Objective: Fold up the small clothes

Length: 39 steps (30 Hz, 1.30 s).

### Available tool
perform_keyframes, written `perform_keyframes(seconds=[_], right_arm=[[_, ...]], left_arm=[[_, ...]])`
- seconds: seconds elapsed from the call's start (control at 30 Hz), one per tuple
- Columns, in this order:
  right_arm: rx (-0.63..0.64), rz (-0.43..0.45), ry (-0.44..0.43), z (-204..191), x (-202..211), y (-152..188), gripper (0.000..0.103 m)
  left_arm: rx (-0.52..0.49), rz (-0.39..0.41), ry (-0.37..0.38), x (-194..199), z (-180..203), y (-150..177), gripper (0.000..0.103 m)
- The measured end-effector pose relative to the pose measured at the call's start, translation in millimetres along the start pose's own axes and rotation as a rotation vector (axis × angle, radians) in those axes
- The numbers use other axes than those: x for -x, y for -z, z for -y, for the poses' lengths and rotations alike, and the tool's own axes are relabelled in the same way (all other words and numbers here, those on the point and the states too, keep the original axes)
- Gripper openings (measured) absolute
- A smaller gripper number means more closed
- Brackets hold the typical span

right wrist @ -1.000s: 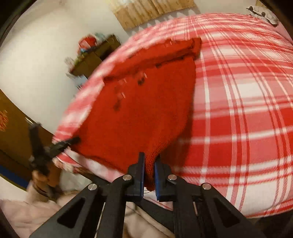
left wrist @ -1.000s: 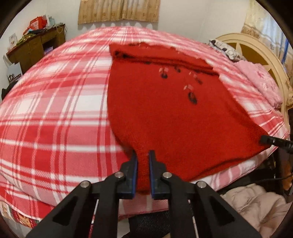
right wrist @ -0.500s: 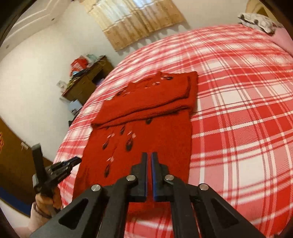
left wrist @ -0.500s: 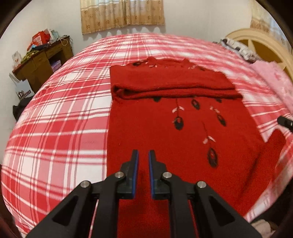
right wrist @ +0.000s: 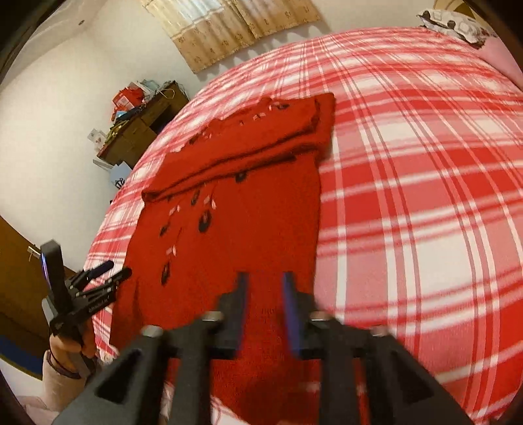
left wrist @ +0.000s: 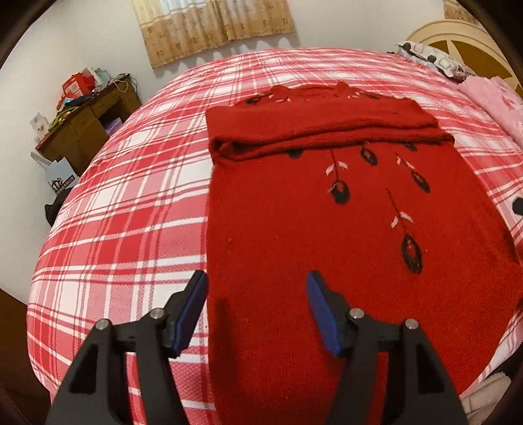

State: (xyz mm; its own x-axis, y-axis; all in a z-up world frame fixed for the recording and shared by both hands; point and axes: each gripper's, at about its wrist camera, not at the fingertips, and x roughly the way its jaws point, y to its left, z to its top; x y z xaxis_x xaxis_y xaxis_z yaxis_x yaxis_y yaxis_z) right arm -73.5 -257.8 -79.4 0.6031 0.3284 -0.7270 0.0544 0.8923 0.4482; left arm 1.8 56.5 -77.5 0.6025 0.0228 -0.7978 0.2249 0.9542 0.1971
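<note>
A red knit sweater (left wrist: 327,229) with black and pink leaf embroidery lies flat on the red-and-white plaid bed (left wrist: 130,212). Its far end is folded back into a thick band (left wrist: 320,130). My left gripper (left wrist: 256,310) is open and empty above the sweater's near left edge. In the right wrist view the sweater (right wrist: 248,229) lies the same way, and my right gripper (right wrist: 263,310) is open and empty above its near right part. The left gripper (right wrist: 98,281) also shows there at the far left, held in a hand.
A wooden desk (left wrist: 85,127) with clutter stands by the wall to the left of the bed. A pink blanket (left wrist: 493,101) and a cream headboard (left wrist: 457,36) are at the right. Curtains (left wrist: 212,26) hang on the far wall.
Both grippers held the sweater's near hem, carried it forward and laid it flat, then opened and let go. The sweater now lies spread on the bed.
</note>
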Motion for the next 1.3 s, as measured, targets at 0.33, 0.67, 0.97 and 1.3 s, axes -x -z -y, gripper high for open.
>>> perform_keyframes(seconds=[0.33,0.67,0.97,1.3], right_arm=[[-0.001,-0.031,-0.009,3.3,14.0,39.0,0.056],[-0.072,-0.113,-0.086,14.5,9.6,76.5,0.056],[-0.065,-0.110,-0.125,3.9,-3.9,74.7,0.056],[-0.043,-0.158,-0.179,-4.4,-10.5,75.1,0.008]], left_arm=[[-0.002,0.005,-0.020,11.2,6.1,9.6,0.065],[0.075,-0.046,0.066,21.1,-28.0,64.6,0.069],[0.135,-0.082,0.154,16.8,-26.0,83.0,0.069],[0.087,-0.089,0.250,26.3,-7.5,87.4,0.010]])
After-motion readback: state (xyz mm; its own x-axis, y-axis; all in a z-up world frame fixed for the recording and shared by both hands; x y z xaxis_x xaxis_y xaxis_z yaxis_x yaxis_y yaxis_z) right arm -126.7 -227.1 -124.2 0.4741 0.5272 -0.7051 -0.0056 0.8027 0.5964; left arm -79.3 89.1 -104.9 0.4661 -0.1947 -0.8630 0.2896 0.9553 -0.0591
